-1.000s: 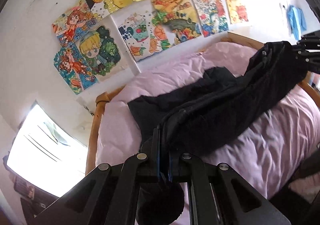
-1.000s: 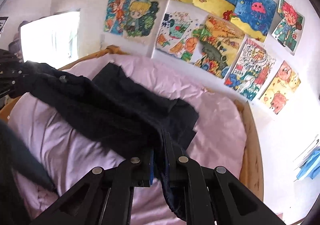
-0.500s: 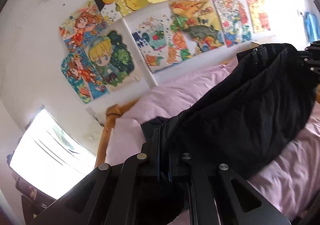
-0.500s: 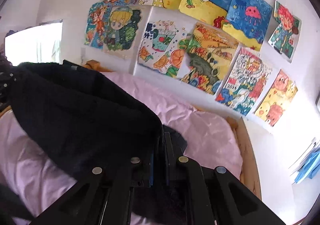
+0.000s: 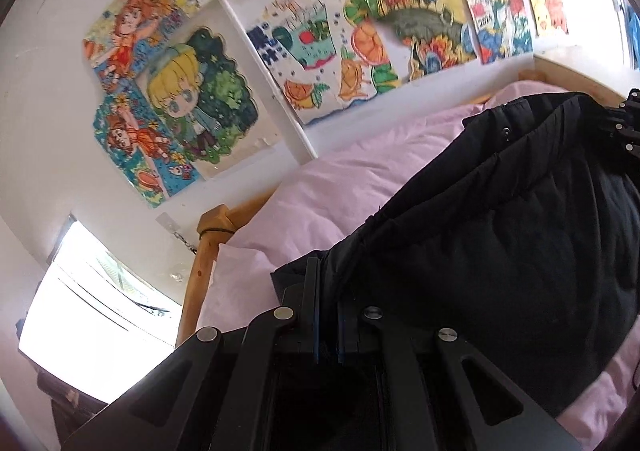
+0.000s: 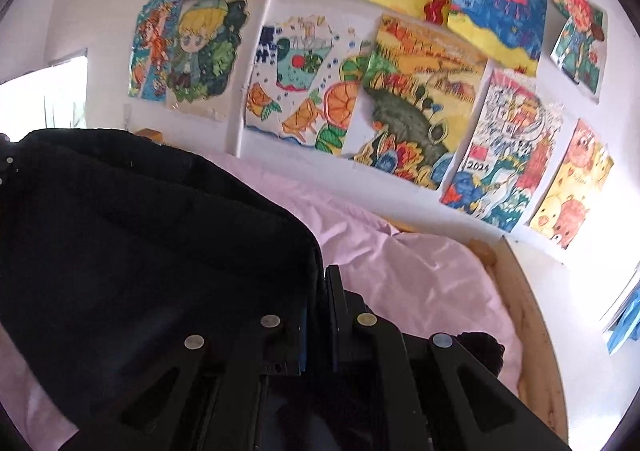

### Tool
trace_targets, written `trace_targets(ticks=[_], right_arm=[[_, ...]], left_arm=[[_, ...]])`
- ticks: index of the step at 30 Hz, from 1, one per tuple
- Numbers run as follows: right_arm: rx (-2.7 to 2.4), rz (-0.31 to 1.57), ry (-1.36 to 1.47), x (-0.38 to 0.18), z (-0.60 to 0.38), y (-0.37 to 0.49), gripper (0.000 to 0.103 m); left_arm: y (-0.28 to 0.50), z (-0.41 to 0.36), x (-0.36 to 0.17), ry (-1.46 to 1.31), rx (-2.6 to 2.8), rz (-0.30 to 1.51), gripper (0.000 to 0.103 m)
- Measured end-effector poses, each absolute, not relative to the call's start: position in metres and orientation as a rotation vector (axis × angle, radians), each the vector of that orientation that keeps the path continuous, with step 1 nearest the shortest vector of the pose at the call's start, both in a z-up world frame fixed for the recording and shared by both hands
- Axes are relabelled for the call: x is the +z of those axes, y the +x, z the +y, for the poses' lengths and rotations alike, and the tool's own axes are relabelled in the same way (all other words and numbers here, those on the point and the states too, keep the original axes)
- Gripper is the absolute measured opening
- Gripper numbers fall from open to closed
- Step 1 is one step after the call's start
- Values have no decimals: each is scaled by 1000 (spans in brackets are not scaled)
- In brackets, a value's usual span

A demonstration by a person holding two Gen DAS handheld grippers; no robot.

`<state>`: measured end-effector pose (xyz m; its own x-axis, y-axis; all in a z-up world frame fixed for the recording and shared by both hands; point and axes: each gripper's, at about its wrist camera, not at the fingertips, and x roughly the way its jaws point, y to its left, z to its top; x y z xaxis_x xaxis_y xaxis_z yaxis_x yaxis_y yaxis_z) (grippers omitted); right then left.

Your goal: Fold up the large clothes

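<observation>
A large black garment [image 5: 500,243] hangs stretched between my two grippers above a bed with a pink cover [image 5: 340,187]. My left gripper [image 5: 326,271] is shut on one end of the garment's edge. In the right wrist view the same black garment [image 6: 140,235] fills the left half, and my right gripper [image 6: 322,275] is shut on its other end. Each gripper shows at the far edge of the other's view, the right gripper [image 5: 624,127] at the right edge of the left wrist view. The bed under the cloth is hidden.
The bed has a wooden frame [image 5: 204,251] with a rail [image 6: 528,315] along its right side. Colourful drawings [image 6: 420,103] cover the white wall just behind the bed. A bright window [image 5: 88,319] sits at the lower left. Pink bedding [image 6: 420,283] lies bare towards the wall.
Both grippers carried the black garment toward the wall with the drawings and a little lower. The part of the garment lying on the bed is now hidden under the raised cloth.
</observation>
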<state>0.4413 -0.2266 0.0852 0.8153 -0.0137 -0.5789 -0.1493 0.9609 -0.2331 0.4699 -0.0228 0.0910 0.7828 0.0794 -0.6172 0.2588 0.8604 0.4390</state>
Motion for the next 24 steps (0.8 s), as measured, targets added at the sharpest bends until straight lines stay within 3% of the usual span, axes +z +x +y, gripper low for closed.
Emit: trace_targets(ticks=[11,24], right_arm=[[75,680,-225,39,-230,481,9],[73,715,-157,14,-235,496,15]], left_arm=[[523,-12,41,468,-107,806,6],[549,-1,18,363,-132,920,7]])
